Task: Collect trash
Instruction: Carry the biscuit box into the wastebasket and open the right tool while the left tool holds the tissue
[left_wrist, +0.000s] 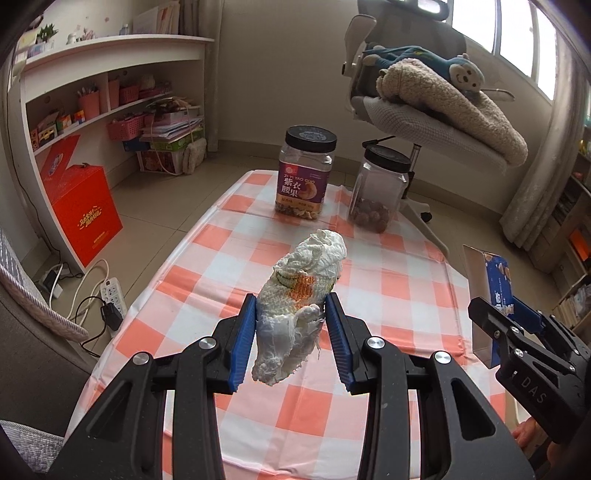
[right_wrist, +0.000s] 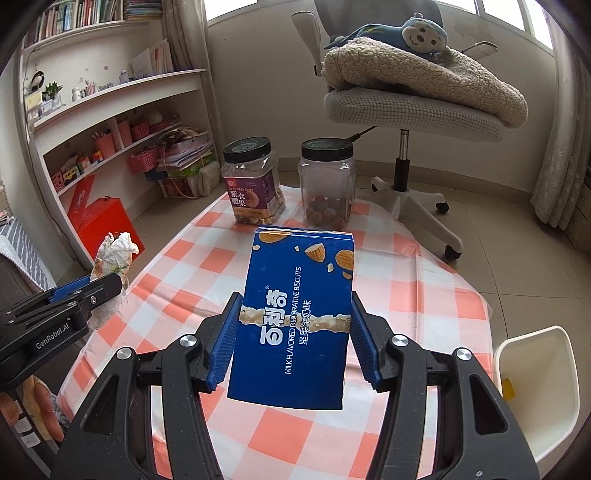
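My left gripper is shut on a crumpled white paper wad with an orange stain, held above the checked tablecloth. My right gripper is shut on a blue biscuit box, held above the table. In the left wrist view the box and right gripper show at the right edge. In the right wrist view the wad and left gripper show at the left. A white bin stands on the floor right of the table.
Two black-lidded clear jars stand at the table's far end: a purple-labelled nut jar and an unlabelled one. An office chair with a blanket stands behind. Shelves, a red box and a power strip are at the left.
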